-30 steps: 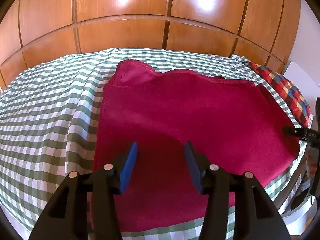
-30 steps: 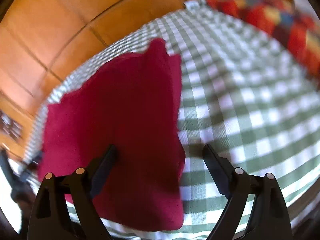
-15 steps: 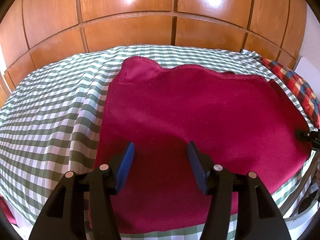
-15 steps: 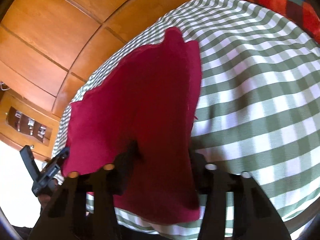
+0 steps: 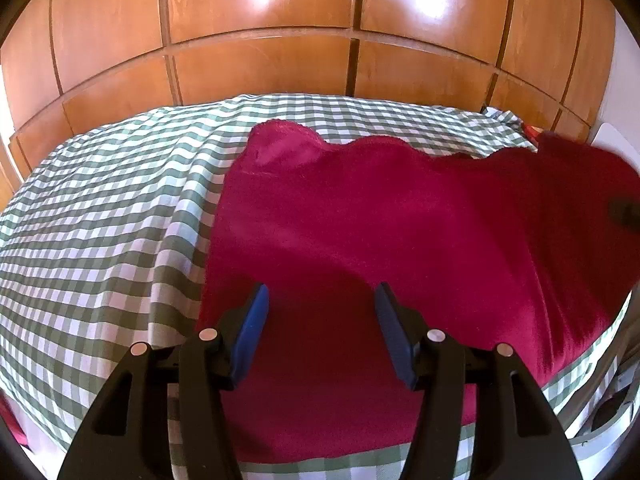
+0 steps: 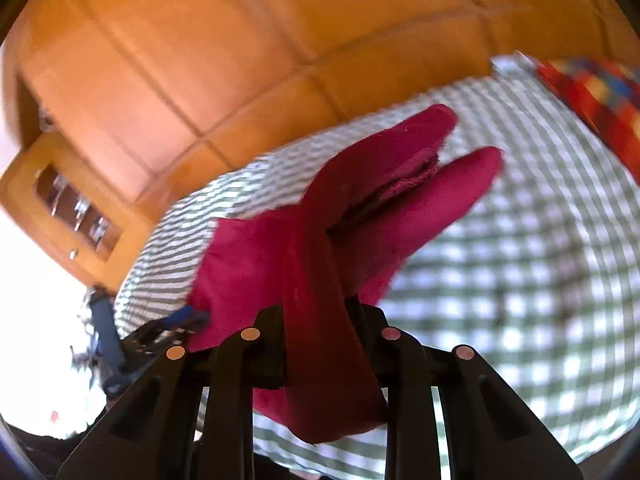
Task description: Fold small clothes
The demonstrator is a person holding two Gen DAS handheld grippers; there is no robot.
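Crimson fleece cloth [image 5: 360, 216] is lying on the green-checked bedsheet [image 5: 100, 220], its far-right edge rising; right gripper [image 6: 316, 312] is pinching it, beginning the fold, left gripper [image 5: 320, 312] is hovering spread above its near edge; next likely carrying leftward

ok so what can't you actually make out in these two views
- Right wrist view: the right gripper fingertips, buried in the bunched red cloth.
- Left wrist view: the cloth's raised right corner is blurred, and a dark smear there is unidentifiable.
- Right wrist view: the left gripper is small and blurred.
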